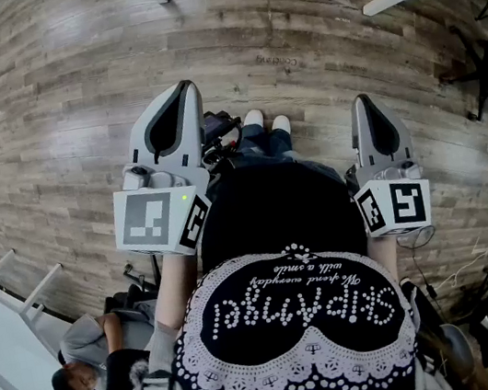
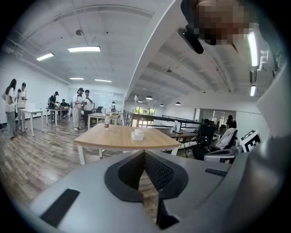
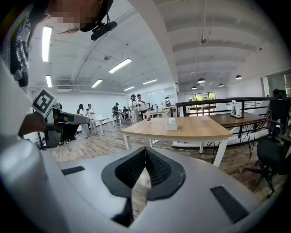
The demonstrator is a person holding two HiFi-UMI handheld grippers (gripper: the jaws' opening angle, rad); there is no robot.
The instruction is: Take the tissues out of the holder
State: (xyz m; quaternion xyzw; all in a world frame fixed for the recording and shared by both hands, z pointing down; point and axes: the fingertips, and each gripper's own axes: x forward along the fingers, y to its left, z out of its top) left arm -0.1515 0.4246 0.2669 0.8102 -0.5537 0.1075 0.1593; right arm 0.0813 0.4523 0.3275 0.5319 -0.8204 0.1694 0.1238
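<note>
Both tools shut, nothing btwn jaws. The left gripper [image 2: 144, 154] has its tips meeting in a point, and the right gripper [image 3: 145, 150] is the same. Black pads [image 3: 157, 168] w/ a fine dotted grip texture, set in smooth grey shells.

The tissue holder [image 3: 171, 124] is a small white box w/ a tissue poking up on top. It sits on the table [image 3: 200, 132] ahead, well apart from both grippers and roughly mid-top, away from the edges. A bottle [image 3: 148, 116] w/ a red label stands nearer the far edge.

Table has a light wood top, rounded corners and white legs. Open floor [image 1: 68, 99] lies btwn the person and the table's near edge: grey-brown wood planks, slight sheen. 1 black office chair [image 3: 273, 157] crowds the right side. Several people [image 2: 79, 107] stand far off by other white tables. White shoes [image 1: 266, 122] show on the planks btwn the 2 grippers.
</note>
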